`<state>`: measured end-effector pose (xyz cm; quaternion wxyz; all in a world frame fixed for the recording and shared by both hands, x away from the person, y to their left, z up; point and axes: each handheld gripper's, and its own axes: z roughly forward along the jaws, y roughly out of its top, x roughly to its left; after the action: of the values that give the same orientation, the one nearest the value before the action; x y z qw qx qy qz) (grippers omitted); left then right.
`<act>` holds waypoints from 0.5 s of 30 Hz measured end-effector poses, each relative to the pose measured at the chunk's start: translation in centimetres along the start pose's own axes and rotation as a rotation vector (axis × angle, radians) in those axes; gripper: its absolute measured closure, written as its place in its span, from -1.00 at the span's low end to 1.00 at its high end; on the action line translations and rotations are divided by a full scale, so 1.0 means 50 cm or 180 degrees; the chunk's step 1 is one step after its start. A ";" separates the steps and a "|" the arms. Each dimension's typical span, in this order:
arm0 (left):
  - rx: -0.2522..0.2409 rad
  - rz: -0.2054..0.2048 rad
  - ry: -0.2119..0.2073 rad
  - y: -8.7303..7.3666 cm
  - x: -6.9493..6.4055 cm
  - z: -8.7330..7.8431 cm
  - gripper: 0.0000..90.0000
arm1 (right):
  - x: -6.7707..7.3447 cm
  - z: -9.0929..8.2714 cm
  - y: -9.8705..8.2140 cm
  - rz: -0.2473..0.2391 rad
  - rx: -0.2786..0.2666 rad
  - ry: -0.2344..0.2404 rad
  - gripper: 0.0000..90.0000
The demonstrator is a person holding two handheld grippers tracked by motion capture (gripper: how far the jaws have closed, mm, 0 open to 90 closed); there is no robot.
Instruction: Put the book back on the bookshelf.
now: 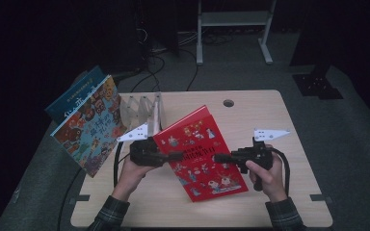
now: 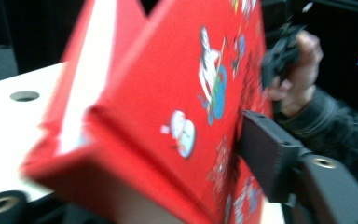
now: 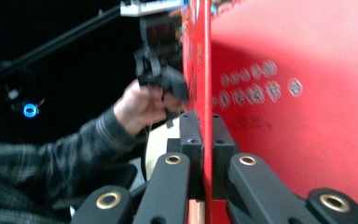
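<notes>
The red book [image 1: 200, 154] is being held tilted above the worktop [image 1: 260, 110] at frame centre, clamped by the right claw [image 1: 220, 157] on its cover edge and by the left claw [image 1: 177, 156] across its spine side. Next, it likely needs carrying toward the rack [image 1: 142, 108] at upper left.

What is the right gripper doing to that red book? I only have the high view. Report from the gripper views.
Observer: In the right gripper view the right gripper is clamped on the red book, one jaw on each side of its edge.
Operator: Now check the left one.
Observer: In the left gripper view the left gripper straddles the book. One pad lies against the front cover; the other jaw's contact is hidden underneath.
Operator: Tell me whether the book is closed.
Observer: No, it gapes a little; white pages show between the covers.
</notes>
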<state>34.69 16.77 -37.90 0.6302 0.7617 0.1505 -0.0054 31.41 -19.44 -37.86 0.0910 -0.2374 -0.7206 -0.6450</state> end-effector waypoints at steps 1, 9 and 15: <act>0.0006 0.0003 -0.0048 0.003 0.001 -0.004 0.16 | -0.006 0.005 -0.013 -0.0061 0.0042 0.0032 0.93; 0.0016 0.0115 -0.0258 0.018 -0.011 -0.012 0.56 | -0.017 0.032 -0.044 -0.0262 0.0422 -0.0105 0.76; 0.0056 0.0190 -0.0349 0.038 -0.028 -0.015 0.68 | -0.014 0.037 -0.052 -0.0331 0.0481 -0.0128 0.69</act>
<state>33.69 16.87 -35.62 0.6307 0.7699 0.0929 -0.0297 31.14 -17.96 -40.74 0.0605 -0.2049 -0.7803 -0.5878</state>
